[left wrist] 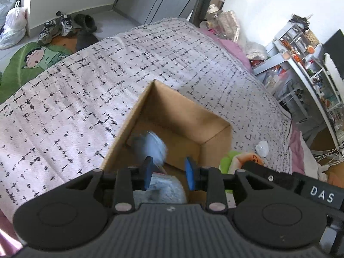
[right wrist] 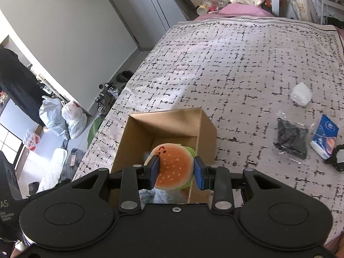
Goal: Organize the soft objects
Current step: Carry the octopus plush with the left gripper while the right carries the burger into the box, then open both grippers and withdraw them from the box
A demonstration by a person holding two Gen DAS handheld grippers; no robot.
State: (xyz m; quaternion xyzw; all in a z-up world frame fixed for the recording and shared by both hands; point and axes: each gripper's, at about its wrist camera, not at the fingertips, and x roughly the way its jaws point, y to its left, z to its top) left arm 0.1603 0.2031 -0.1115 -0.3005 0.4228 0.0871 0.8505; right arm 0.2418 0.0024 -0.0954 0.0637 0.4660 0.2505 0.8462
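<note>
An open cardboard box (left wrist: 215, 137) stands on the patterned bedspread; it also shows in the right wrist view (right wrist: 206, 124). A light-blue plush toy (left wrist: 153, 146) lies blurred inside the box, more of it low under my left gripper (left wrist: 168, 173), which hovers open over the box. My right gripper (right wrist: 176, 169) is shut on a burger plush (right wrist: 174, 167) and holds it above the box opening. The burger plush (left wrist: 247, 158) also peeks out beside the box in the left wrist view.
On the bedspread (right wrist: 247, 64) to the right lie a white crumpled wad (right wrist: 301, 94), a black item in a clear bag (right wrist: 291, 137) and a blue tissue pack (right wrist: 324, 136). Cluttered shelves (left wrist: 301, 64) stand past the bed. Shoes (left wrist: 56, 26) sit on the floor.
</note>
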